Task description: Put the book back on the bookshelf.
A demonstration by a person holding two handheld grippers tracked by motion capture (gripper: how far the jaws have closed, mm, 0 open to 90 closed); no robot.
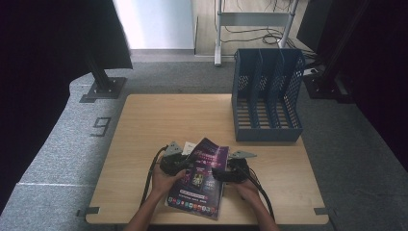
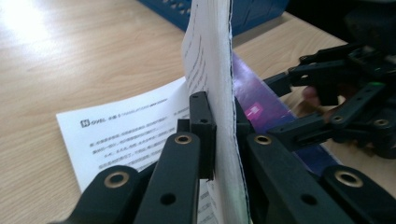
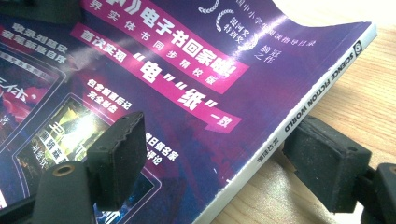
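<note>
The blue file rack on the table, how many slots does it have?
3. The blue file rack stands at the far right of the table; its slots lie side by side, left, middle and right, split by two dividers. All look empty.

Purple magazine [image 1: 202, 175] raised at its left edge.

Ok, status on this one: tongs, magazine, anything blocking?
Left tongs shut on the magazine at its page edge. Right tongs open, straddling its spine, no squeeze. Blue file rack stands beyond; white printed sheet lies beside the magazine.
</note>
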